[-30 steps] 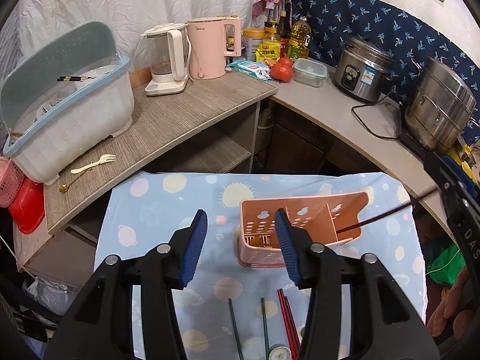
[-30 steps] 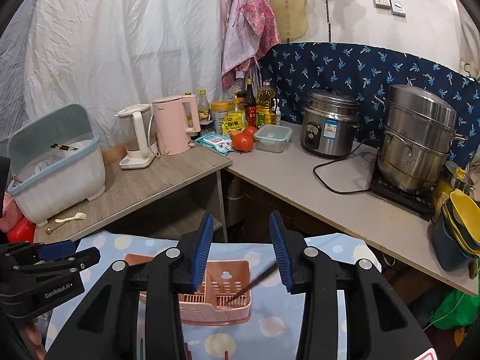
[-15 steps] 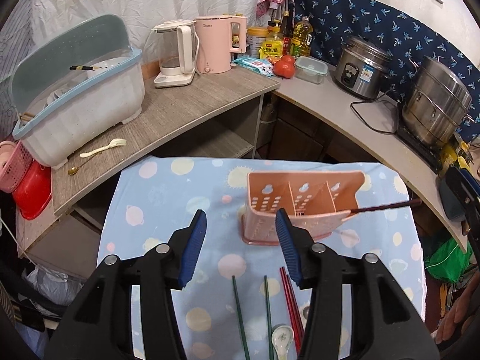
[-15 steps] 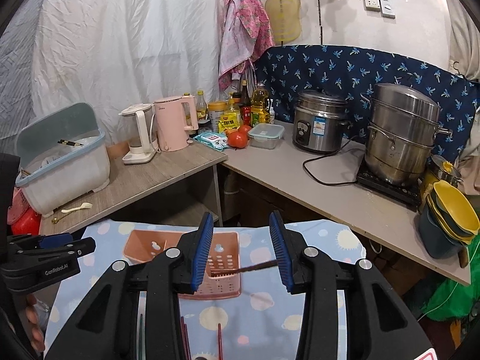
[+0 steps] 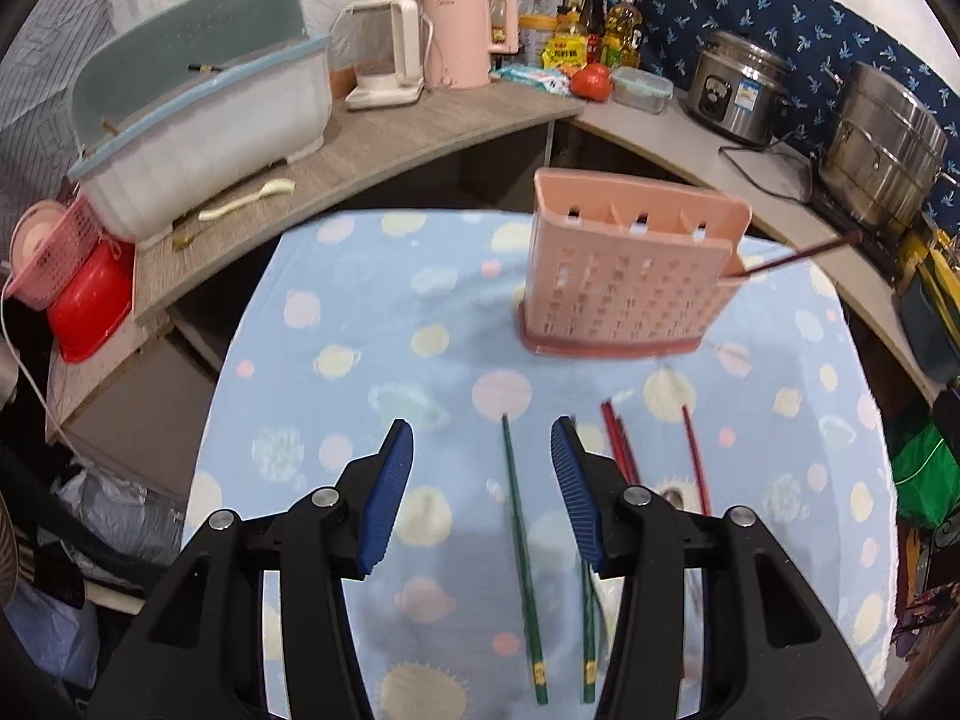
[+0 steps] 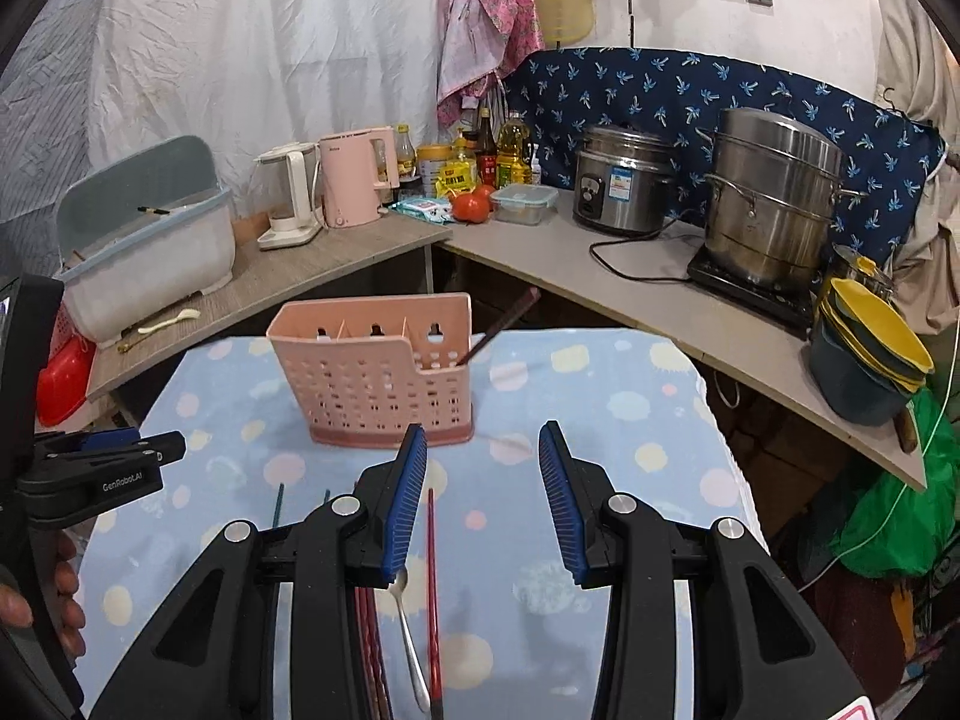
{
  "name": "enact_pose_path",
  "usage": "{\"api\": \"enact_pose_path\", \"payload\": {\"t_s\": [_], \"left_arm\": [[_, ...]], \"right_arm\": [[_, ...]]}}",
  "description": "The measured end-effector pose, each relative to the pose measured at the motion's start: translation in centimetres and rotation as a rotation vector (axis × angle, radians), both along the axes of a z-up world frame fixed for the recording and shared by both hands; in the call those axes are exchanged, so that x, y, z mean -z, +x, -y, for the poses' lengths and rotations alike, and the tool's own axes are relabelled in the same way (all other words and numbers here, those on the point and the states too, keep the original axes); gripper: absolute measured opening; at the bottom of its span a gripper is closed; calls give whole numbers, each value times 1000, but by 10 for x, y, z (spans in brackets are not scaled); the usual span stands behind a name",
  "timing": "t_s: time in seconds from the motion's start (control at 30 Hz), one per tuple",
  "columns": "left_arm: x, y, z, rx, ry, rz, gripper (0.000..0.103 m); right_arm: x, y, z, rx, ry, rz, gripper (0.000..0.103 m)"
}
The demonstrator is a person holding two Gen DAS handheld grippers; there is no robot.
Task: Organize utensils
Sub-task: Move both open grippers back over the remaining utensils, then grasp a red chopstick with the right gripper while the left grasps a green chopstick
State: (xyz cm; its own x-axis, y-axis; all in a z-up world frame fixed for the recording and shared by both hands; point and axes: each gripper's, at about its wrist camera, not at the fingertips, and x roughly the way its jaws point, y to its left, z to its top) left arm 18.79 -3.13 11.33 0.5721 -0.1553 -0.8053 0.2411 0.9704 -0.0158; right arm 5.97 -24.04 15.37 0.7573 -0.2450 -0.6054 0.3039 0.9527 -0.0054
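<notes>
Green chopstick (image 5: 521,546) flat on spotted cloth (image 5: 372,360), long axis running away from camera toward pink holder (image 5: 630,276); lies between jaws of left gripper (image 5: 483,495), nearer right jaw. Second green stick (image 5: 589,636) partly hidden behind that jaw. Left jaws about half open, empty. Red chopsticks (image 6: 431,588) and spoon (image 6: 408,630) lie parallel, beside left jaw of right gripper (image 6: 483,498); its jaws part-open, empty. Holder upright on worktop beyond, one dark chopstick (image 6: 501,324) already leaning out of its end compartment. Judgement: left gripper better lined up for green stick, right for red.
</notes>
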Motion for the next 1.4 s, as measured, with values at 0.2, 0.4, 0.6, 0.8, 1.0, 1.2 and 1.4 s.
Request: {"api": "enact_pose_path", "payload": {"t_s": [0.2, 0.4, 0.6, 0.8, 1.0, 1.2, 1.4], "left_arm": [[51, -34, -12, -37, 2, -71, 46], [93, -59, -18, -61, 38, -106, 46], [122, -79, -24, -50, 40, -132, 45], [131, -92, -24, -29, 11, -148, 45], [131, -95, -20, -17, 3, -147, 45], [136, -98, -16, 8, -5, -160, 45], [143, -104, -5, 49, -3, -167, 45]], "right_arm": [[49, -34, -11, 30, -21, -91, 38], [106, -51, -16, 23, 41, -205, 32], [144, -58, -28, -2, 86, -264, 19], [157, -59, -37, -29, 107, -283, 16], [165, -53, -44, -53, 108, -304, 13], [173, -55, -37, -45, 135, -315, 9], [174, -53, -36, -51, 141, -316, 9]]}}
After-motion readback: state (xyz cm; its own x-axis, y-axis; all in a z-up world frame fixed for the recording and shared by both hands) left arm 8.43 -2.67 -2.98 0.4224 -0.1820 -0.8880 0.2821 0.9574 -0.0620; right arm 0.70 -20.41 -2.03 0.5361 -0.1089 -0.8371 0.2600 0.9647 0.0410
